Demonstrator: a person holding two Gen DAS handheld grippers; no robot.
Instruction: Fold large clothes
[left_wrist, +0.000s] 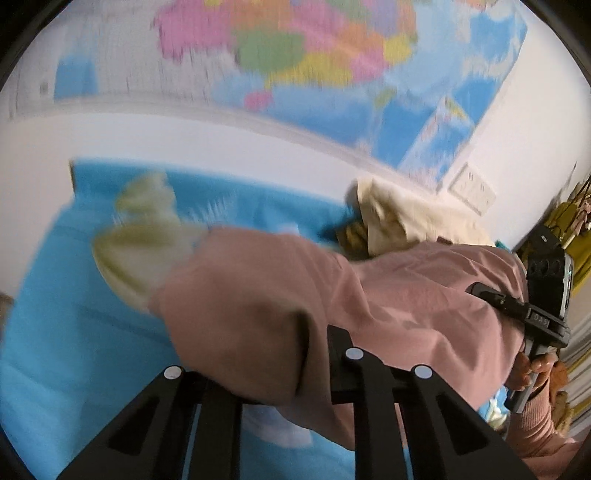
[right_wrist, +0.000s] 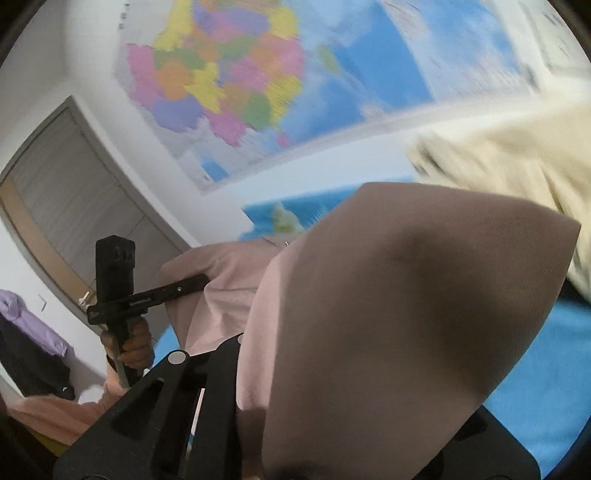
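A large dusty-pink garment (left_wrist: 388, 295) hangs stretched between my two grippers above a blue sheet (left_wrist: 74, 332). My left gripper (left_wrist: 280, 387) is shut on one end of it; the cloth bunches over its fingers. It also shows in the right wrist view (right_wrist: 192, 284), pinching the pink garment's (right_wrist: 406, 314) edge. My right gripper (right_wrist: 314, 424) is shut on the other end, its far finger hidden under cloth. It appears in the left wrist view (left_wrist: 491, 295) at the right, gripping the fabric.
A cream garment (left_wrist: 406, 218) lies on the blue sheet behind the pink one, and a yellow-green cloth (left_wrist: 144, 236) lies at the left. A coloured map (right_wrist: 229, 85) hangs on the white wall. A grey door (right_wrist: 66, 192) stands at the left.
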